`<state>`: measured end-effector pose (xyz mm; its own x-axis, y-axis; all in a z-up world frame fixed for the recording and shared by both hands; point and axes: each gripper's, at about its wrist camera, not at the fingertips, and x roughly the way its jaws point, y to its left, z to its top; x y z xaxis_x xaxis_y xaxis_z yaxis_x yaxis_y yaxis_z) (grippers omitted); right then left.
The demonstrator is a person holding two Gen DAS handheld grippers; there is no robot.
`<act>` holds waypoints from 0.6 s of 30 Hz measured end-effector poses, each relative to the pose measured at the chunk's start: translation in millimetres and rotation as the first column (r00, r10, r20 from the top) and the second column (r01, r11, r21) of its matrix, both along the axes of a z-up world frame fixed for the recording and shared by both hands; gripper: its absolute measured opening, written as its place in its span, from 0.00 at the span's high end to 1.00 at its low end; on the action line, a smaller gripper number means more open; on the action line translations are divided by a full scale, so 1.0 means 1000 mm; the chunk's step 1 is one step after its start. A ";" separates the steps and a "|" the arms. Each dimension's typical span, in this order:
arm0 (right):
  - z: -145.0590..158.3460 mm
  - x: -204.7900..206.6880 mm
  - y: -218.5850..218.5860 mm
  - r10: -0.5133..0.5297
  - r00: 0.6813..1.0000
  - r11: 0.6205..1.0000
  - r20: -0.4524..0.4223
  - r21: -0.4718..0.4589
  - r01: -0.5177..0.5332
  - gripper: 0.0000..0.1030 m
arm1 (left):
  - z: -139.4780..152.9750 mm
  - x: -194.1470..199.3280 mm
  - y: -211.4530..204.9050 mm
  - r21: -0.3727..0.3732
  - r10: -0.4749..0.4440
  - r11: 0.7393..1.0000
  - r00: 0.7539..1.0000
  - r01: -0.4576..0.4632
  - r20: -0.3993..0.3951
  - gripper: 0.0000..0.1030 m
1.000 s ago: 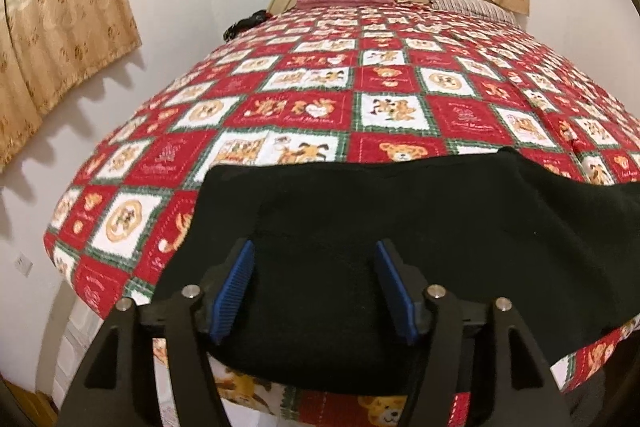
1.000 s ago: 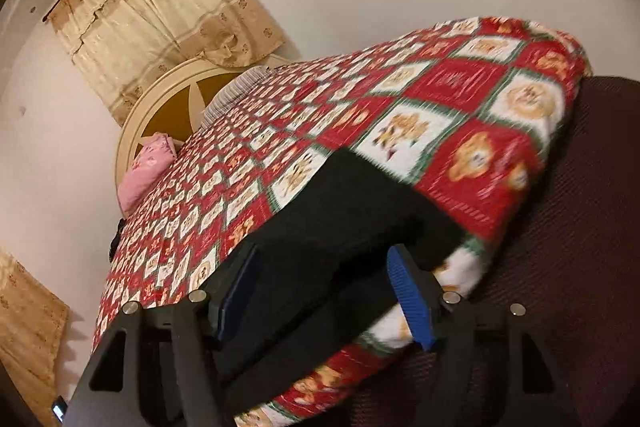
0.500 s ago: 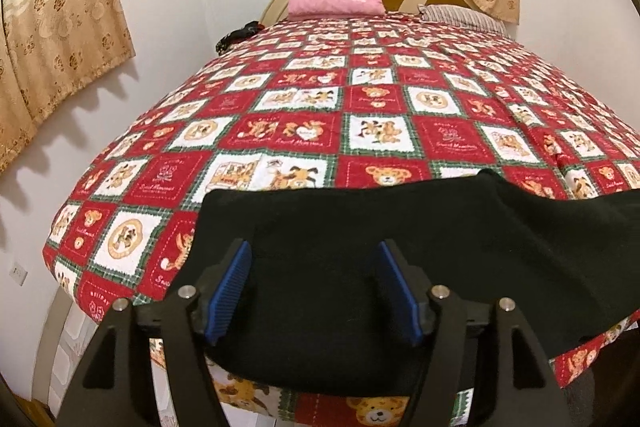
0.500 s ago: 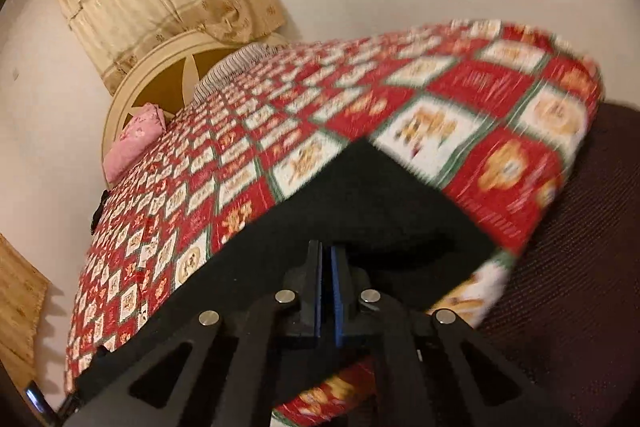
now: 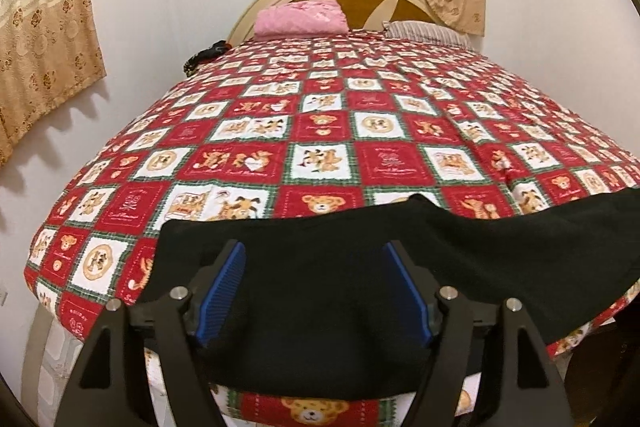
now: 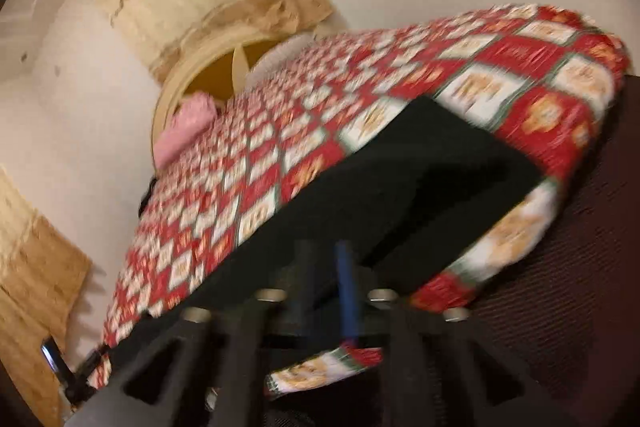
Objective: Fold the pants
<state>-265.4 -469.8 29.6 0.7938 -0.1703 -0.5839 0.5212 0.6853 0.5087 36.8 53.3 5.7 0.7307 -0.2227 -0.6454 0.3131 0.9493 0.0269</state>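
Left wrist view is sharp: black pants (image 5: 360, 267) lie along the bed's (image 5: 320, 131) near edge, long axis running left to right, left tool (image 5: 316, 291) spread wide above them. Right wrist view is blurred and tilted; right tool (image 6: 326, 291) pressed together, pinching the pants (image 6: 400, 179) at lower centre.

no readable text, labels, brands or numbers in either view. bedspread (image 5: 360, 131) red squares carry small white script-like marks, too small and soft to read. right wrist view motion-blurred; bedspread (image 6: 304, 147) print there smeared, nothing legible. black pants (image 5: 360, 287) show no tag or logo.
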 end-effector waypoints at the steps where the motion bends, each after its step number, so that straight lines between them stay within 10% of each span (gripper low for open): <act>1: -0.009 0.007 0.006 0.000 1.000 1.000 -0.003 0.012 0.000 0.33 | -0.001 0.000 0.001 -0.002 -0.001 1.000 1.000 0.001 -0.004 0.28; 7: -0.027 0.042 0.047 0.096 0.994 0.995 -0.043 -0.020 -0.097 0.35 | -0.013 0.005 0.014 -0.005 0.043 0.999 0.998 -0.044 -0.047 0.27; 14: -0.050 0.070 0.064 0.165 0.985 0.985 -0.040 0.064 -0.162 0.91 | -0.015 0.007 0.027 -0.039 0.071 0.996 0.995 -0.074 -0.074 0.27; 18: -0.053 0.066 0.060 0.189 0.982 0.976 -0.026 0.118 -0.185 0.94 | -0.013 0.006 0.025 -0.018 0.067 0.998 0.996 -0.068 -0.054 0.27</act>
<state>-199.8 -409.6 -22.9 0.7830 0.0489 -0.6201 0.4089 0.7107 0.5725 43.2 78.1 -7.3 0.7088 -0.1874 -0.6800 0.2487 0.9685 -0.0077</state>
